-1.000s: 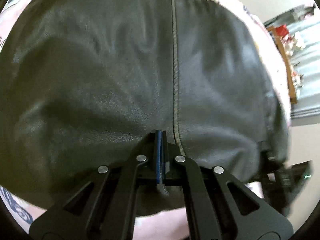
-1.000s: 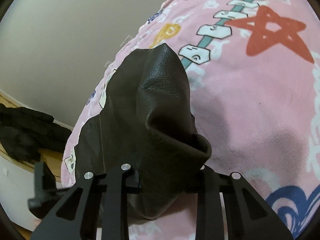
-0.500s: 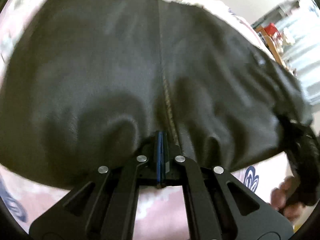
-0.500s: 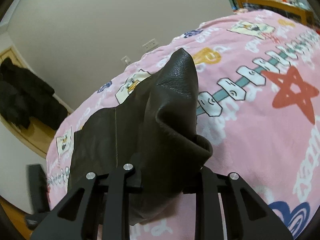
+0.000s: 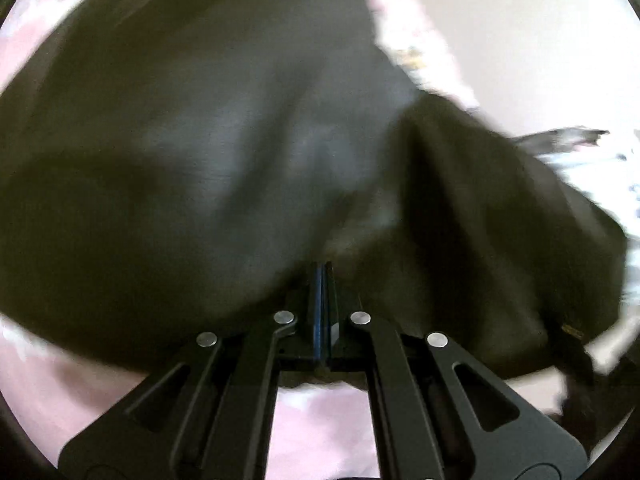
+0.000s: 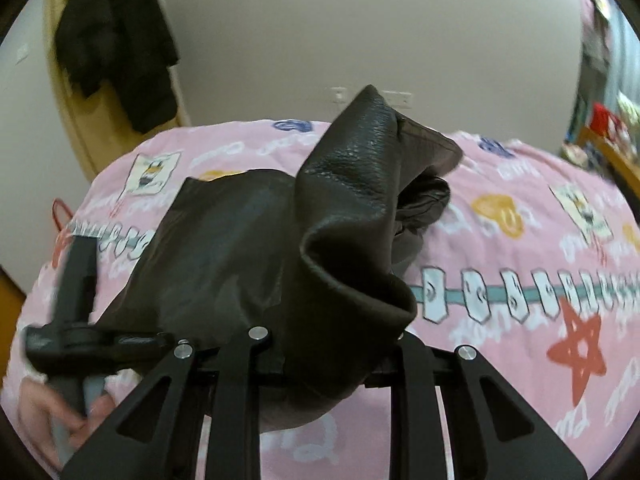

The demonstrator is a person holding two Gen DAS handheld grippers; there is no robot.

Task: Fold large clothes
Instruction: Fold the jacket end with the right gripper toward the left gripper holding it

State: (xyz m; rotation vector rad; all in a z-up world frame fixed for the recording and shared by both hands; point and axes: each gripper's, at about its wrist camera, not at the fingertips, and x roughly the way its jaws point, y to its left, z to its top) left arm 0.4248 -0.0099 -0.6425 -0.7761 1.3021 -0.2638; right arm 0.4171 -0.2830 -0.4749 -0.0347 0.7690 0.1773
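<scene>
- Leather garment (image 6: pixel 352 240), dark and heavy, is lifted partly off the bed (image 6: pixel 520 240), which is covered by a pink printed blanket; part of it rests on the blanket and part stands up in a peak in front of the right wrist camera.
- Left gripper (image 5: pixel 323 276) has its fingers pressed together on an edge of the garment; in the left wrist view the dark panel fills most of the picture and is blurred, so seams and details cannot be read.
- Right gripper (image 6: pixel 332 344) is buried under a thick bunch of the leather; the material sits between its fingers and seems to be clamped there, though the tips themselves are hidden.
- In the right wrist view the left gripper's body and the person's hand (image 6: pixel 60 420) show at the lower left, near the other end of the same edge.
- Progress, as a judgement: the fold looks to be in mid-carry. Both ends of one edge are held and raised, but no tidy folded stack is visible yet.
- Left to do: lay the raised part over the rest, let go, smooth it, and probably fold again.
- A dark coat (image 6: pixel 116 48) hangs by the door in the background.
</scene>
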